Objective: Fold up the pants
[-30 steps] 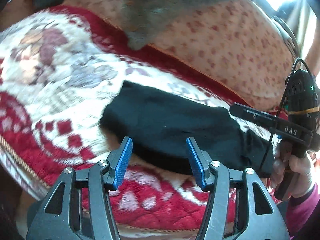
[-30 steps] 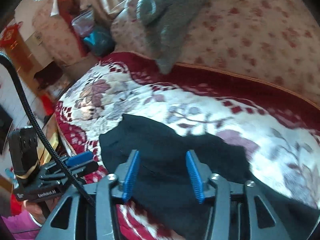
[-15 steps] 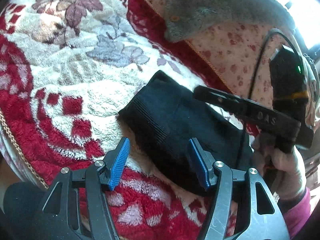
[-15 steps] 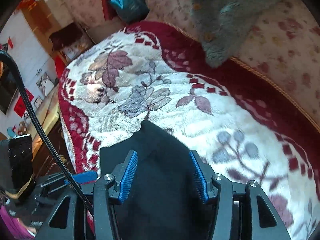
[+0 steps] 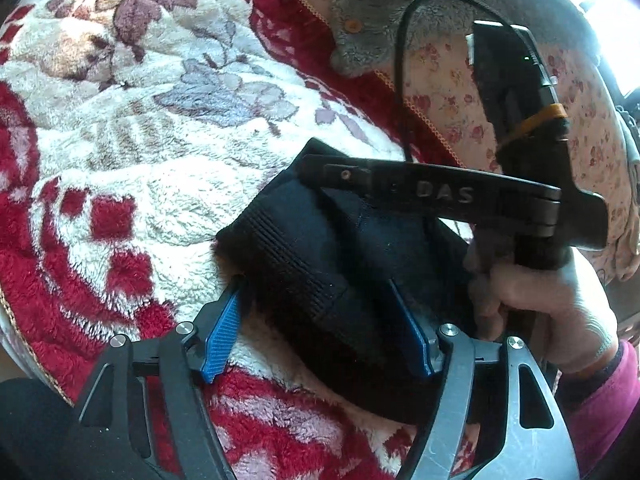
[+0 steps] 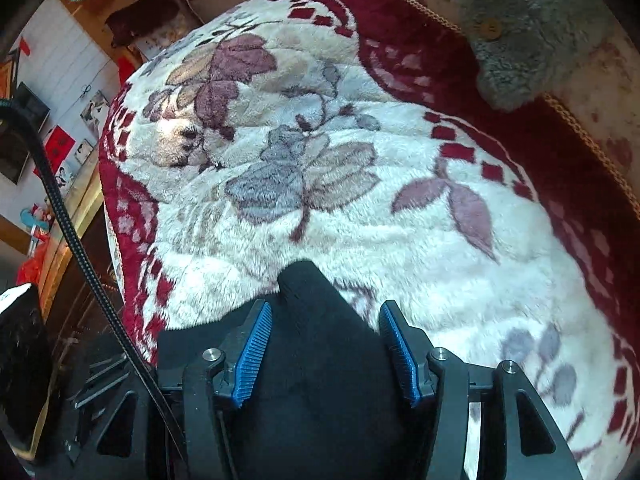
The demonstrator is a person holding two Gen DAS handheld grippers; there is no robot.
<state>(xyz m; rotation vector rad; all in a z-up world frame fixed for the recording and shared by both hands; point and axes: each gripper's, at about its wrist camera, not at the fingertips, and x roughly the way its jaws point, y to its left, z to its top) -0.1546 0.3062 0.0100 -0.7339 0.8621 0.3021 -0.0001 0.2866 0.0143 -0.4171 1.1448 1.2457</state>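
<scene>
Pants point(image 5: 320, 264) lie bunched on your plush floral blanket point(image 5: 132, 168): black ribbed knit, likely soft, light and limp. Left gripper point(image 5: 320, 332) and right gripper point(image 6: 326, 344) both straddle the cloth, jaws apart, clamping nothing. Take hold at the ribbed hem or a folded edge.

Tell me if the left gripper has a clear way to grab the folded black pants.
Probably yes: the left gripper is open, its blue pads straddling the folded black pants' ribbed end. The right gripper sits above, farther along.

Floral plush blanket point(image 6: 360, 200) — white wall point(image 6: 60, 60)
</scene>
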